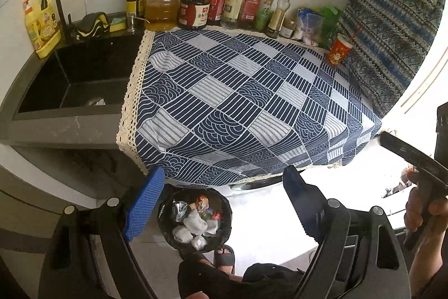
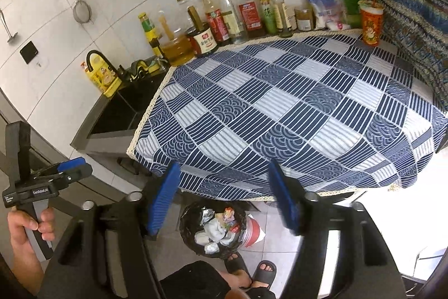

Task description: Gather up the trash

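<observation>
A black-bagged trash bin (image 1: 196,220) (image 2: 212,231) stands on the floor below the counter's front edge, holding crumpled white tissues and coloured wrappers. My left gripper (image 1: 221,187) hovers above it, open, with nothing between its blue pads. My right gripper (image 2: 224,173) hangs above the same bin, open wide and empty. An orange paper cup with a straw (image 1: 340,49) (image 2: 371,24) stands upright at the far right corner of the blue checked cloth (image 1: 238,102) (image 2: 294,108). The cloth's surface is otherwise bare.
A row of sauce and oil bottles (image 1: 218,4) (image 2: 238,16) lines the back wall, with snack bags (image 2: 333,4) beside them. A black sink (image 1: 78,80) with a faucet and a yellow detergent bottle (image 1: 39,27) lies left. A person's sandalled feet (image 2: 252,271) stand by the bin.
</observation>
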Motion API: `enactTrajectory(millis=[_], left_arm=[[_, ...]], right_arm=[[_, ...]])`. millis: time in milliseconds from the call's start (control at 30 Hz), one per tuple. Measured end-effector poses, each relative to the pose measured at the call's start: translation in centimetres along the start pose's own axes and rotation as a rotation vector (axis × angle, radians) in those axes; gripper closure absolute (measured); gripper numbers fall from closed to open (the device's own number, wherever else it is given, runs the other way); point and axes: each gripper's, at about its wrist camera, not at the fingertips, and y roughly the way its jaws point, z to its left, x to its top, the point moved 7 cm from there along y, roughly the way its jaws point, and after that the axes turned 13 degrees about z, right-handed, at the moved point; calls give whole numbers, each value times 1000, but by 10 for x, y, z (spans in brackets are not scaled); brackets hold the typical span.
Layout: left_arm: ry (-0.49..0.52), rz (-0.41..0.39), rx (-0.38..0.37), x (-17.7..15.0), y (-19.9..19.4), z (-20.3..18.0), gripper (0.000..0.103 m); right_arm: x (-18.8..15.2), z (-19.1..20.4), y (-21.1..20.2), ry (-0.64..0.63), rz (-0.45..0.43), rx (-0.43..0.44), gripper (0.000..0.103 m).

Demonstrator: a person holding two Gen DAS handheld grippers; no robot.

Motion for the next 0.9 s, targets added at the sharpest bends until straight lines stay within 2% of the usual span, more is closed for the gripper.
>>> enactTrajectory(millis=[33,233,300,900], left_arm=[[3,-2,6,-1,-1,-1,12],[14,-30,6,-5,-15,-12,11],[14,-38,14,-6,-19,-14,6],[-18,-80,41,-10,-40,-23,7]], right_arm=[[0,0,-3,-2,-13,-5,4],[0,2,-19,-7,-34,-10,4],[-1,3,-22,-14,-35,-8,4],[2,2,-41,-41,-68,-31,4]])
